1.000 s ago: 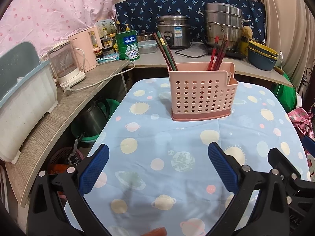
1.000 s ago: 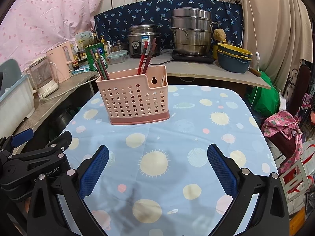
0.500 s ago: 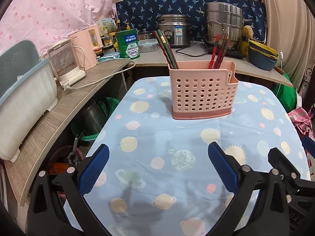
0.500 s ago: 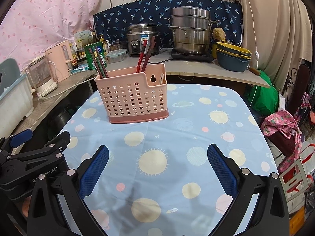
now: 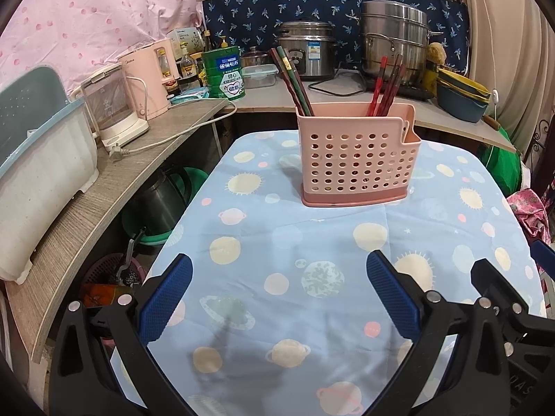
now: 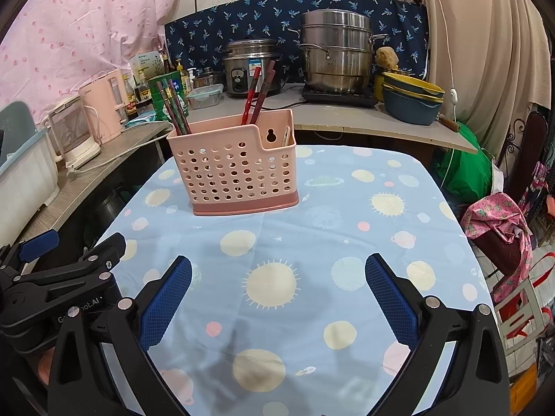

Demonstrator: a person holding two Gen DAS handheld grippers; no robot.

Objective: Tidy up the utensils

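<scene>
Chopsticks are basically all parked already: a dark bunch [image 5: 293, 79] leans out of the left compartment of the pink perforated utensil caddy [image 5: 357, 163] toward 11 o'clock, and a red bunch [image 5: 385, 86] stands in the middle compartment tilting toward 1 o'clock. The low right-hand pocket has something pale poking up in it [image 6: 286, 135], too small for me to say what. The caddy sits up at 12 o'clock on the worktop [image 5: 312, 242], on the blue planet-print cloth, well apart from both tools. The left gripper [image 5: 277, 298] hangs low at the near edge, spread wide with nothing between its blue pads, and the right gripper [image 6: 277, 294] is the same, released and empty. I can't spot a single loose utensil on the cloth, so my read is the sorting is done or nearly so and the step in hand is just a final check or backing off. If anything gets tidied, I'd go for the dark bunch since it leans hardest: come in from above, pinch the sticks high up where they're bundled, and nudge them upright gently. That caddy looks light and plastic, so a sideways shove could slide or tip it on the cloth; steadying its rim with the other gripper seems smart. Also watch the two tools don't bump, they're just beside each other.
</scene>
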